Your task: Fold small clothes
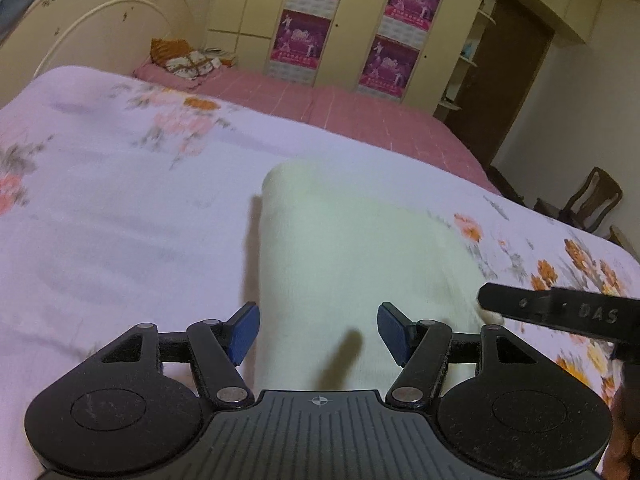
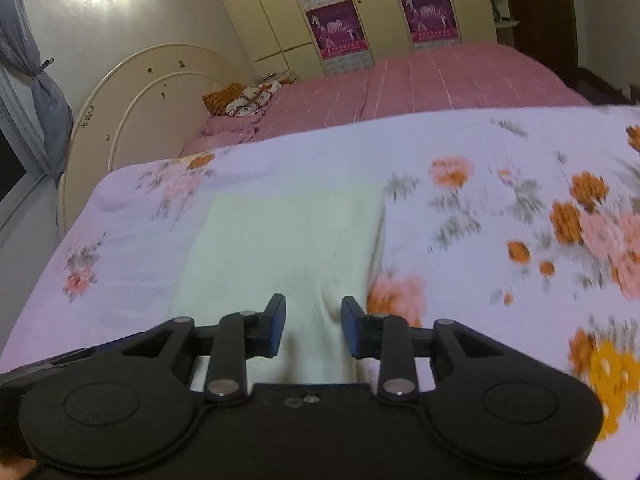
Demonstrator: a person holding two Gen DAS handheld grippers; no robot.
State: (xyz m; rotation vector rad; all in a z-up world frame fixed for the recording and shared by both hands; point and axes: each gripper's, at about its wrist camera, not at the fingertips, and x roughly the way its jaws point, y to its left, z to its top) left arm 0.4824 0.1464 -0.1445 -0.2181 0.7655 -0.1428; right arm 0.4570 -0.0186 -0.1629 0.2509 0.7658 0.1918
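folding a small pale cloth [image 1: 352,248] on the floral bedspread [image 1: 120,220], seemingly between one fold and the next: both tongs spread with nothing between the pads. best done by lowering each tong onto a near corner of the cloth, pinching only the top layers wanted, then carrying both corners forward together at an even height so the edge lands square on the far edge; worth keeping the two tongs level with each other, since a lopsided lift would likely skew the fold. left gripper [image 1: 318,334] released, jaws wide, blue pads apart, cloth seen through the gap beneath and ahead, not pressed by either pad. right gripper [image 2: 313,326] also released, jaws narrower than the left's, cloth running between and under the pads; cannot tell whether a ridge of fabric brushes the right pad, but no clamp visible. from the left wrist view, cloth stretching forward from just under the jaws, rounded far corner well ahead, its right edge reaching toward the right gripper's finger entering low at the right side. from the right wrist view, cloth lying ahead and to the left of the jaws, its right edge about in line with the right pad, a soft crease running up from between the pads. cloth lying flat, apparently already doubled, with motion blur softening its edges.
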